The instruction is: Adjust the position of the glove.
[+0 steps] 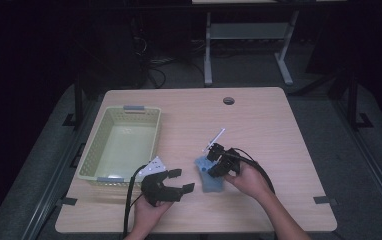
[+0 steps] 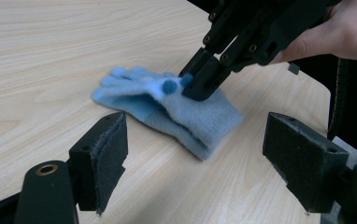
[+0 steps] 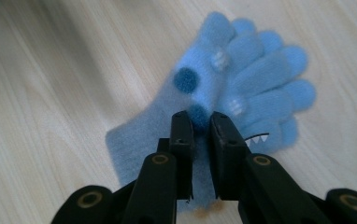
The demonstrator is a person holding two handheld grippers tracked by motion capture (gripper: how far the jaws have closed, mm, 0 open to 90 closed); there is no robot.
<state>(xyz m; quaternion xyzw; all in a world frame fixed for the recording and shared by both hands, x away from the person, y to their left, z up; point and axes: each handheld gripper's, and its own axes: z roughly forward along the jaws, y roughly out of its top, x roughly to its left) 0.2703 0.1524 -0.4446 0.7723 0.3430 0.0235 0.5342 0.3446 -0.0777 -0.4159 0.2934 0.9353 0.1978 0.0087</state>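
Right tongs (image 3: 201, 125) apparently pinching blue glove (image 3: 242, 79); left tongs (image 2: 200, 163) spread, nearby

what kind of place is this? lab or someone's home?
Most likely a lab or workshop data-collection bench. A bare wooden table with a cable hole, another metal-framed desk behind with loose cables, and a person working a blue glove with handheld tongs, the right tongs pinching it.
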